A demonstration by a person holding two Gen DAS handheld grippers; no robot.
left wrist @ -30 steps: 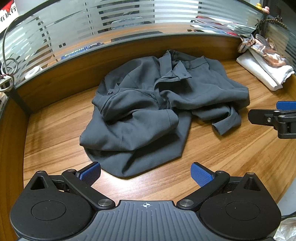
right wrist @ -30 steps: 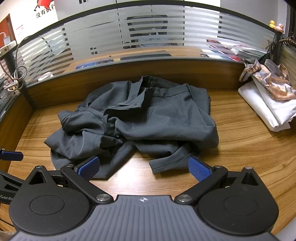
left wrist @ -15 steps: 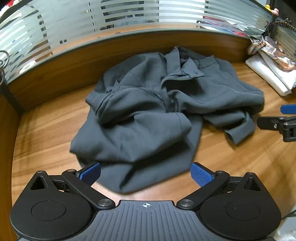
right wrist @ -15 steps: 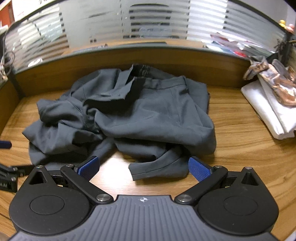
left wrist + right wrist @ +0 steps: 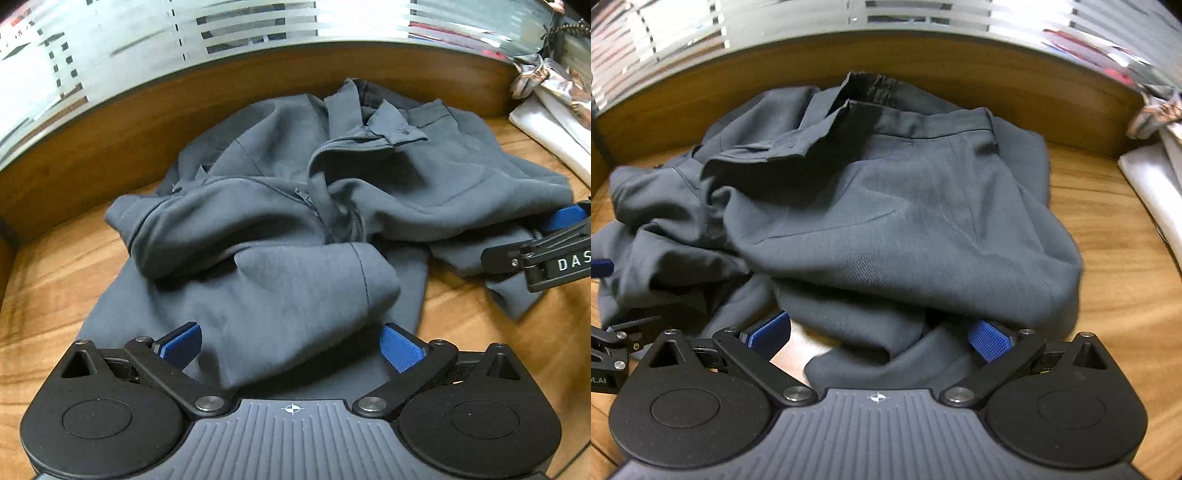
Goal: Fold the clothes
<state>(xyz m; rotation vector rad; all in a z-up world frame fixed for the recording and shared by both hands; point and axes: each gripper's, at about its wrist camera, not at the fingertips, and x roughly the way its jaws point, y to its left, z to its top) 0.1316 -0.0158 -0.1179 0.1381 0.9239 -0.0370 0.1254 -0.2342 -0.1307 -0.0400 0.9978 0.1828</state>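
Straddling the near hems of the crumpled grey trousers (image 5: 280, 229) on the desk (image 5: 48, 266), the left hand-held gripper (image 5: 291, 345), wide though its jaws have just been closing slightly, and the right hand-held gripper (image 5: 881, 338), also wide, look set to pinch cloth for spreading.

wooden desk (image 5: 55, 266) backed by a striped frosted glass partition (image 5: 110, 55).

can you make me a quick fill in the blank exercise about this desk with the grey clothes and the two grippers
1. The crumpled garment on the wooden desk is ____ in colour.
2. The left gripper has its jaws ____, with cloth between the blue pads.
3. In the right wrist view, the folded white cloth lies to the ____ of the garment.
4. The pads of the right gripper are ____ in colour.

Missing words: grey; open; right; blue
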